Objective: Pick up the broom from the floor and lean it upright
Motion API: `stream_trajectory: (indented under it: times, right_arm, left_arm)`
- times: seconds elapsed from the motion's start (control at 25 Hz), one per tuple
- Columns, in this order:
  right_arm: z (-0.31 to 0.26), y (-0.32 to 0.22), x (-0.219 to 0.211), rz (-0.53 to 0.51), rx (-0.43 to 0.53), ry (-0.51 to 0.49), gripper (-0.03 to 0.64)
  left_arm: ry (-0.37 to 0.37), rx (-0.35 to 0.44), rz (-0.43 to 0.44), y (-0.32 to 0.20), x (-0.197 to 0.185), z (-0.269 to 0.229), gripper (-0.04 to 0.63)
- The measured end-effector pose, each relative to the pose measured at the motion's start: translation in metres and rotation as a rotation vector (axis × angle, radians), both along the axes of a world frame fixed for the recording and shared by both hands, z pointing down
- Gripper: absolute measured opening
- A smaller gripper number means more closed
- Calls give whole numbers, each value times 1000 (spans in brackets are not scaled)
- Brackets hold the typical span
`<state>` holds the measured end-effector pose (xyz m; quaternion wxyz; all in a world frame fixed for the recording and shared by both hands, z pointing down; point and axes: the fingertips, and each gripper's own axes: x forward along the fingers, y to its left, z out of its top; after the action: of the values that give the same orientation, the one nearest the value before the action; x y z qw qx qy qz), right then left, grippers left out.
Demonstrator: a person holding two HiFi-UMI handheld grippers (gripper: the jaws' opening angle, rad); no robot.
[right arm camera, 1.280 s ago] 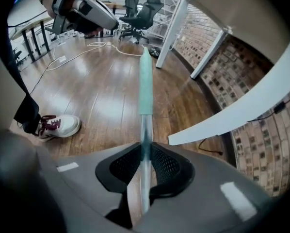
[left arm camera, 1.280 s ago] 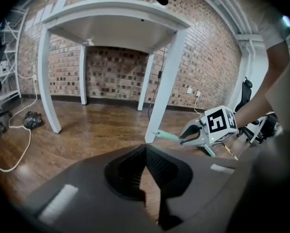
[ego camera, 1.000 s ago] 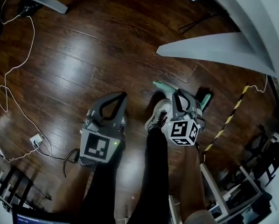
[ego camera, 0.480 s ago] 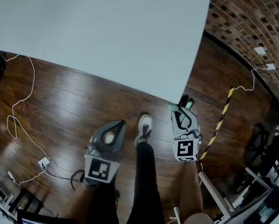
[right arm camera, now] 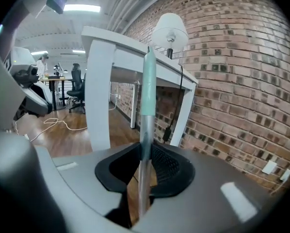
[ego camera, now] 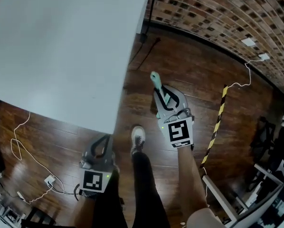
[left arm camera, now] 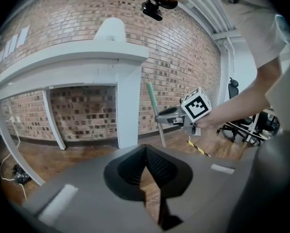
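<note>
The broom's handle [right arm camera: 146,106], a silver pole with a teal grip at its top, stands nearly upright between the jaws of my right gripper [right arm camera: 144,149], which is shut on it. In the head view the teal end [ego camera: 155,78] sticks out past the right gripper [ego camera: 166,100], above the wooden floor near the brick wall. The broom's head is hidden. My left gripper [ego camera: 103,140] hangs lower, at the left beside the person's leg, shut and empty. From the left gripper [left arm camera: 145,152] I see the handle [left arm camera: 152,106] held by the right gripper [left arm camera: 170,117].
A big white table [ego camera: 61,46] fills the upper left; its leg [left arm camera: 128,110] stands close to the broom. A brick wall [ego camera: 218,13] runs behind. A yellow-black striped strip [ego camera: 217,122] and white cables [ego camera: 18,146] lie on the floor. The person's shoe [ego camera: 138,137] is between the grippers.
Both grippers have risen from the floor. The right one has carried the broom handle up and toward the brick wall, turning it upright. The table came into view.
</note>
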<state>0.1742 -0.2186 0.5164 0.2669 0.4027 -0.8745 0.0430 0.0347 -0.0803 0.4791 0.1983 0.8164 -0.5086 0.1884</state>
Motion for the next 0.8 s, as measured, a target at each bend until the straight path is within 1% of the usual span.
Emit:
stream_trajectory:
  times: [0.2, 0.32, 0.52, 0.8]
  right_arm:
    - [-17, -32, -34, -67, 32, -43, 88]
    - [-15, -41, -47, -92, 35, -51, 89]
    - [-13, -58, -49, -64, 39, -76, 91]
    - [-5, -70, -55, -58, 64, -51, 97]
  left_arm:
    - [-48, -8, -36, -18, -14, -2, 0]
    - [-74, -12, -39, -22, -16, -1, 0]
    - [-73, -11, -39, -26, -16, 3, 0]
    - [-64, -34, -33, -16, -18, 15, 0]
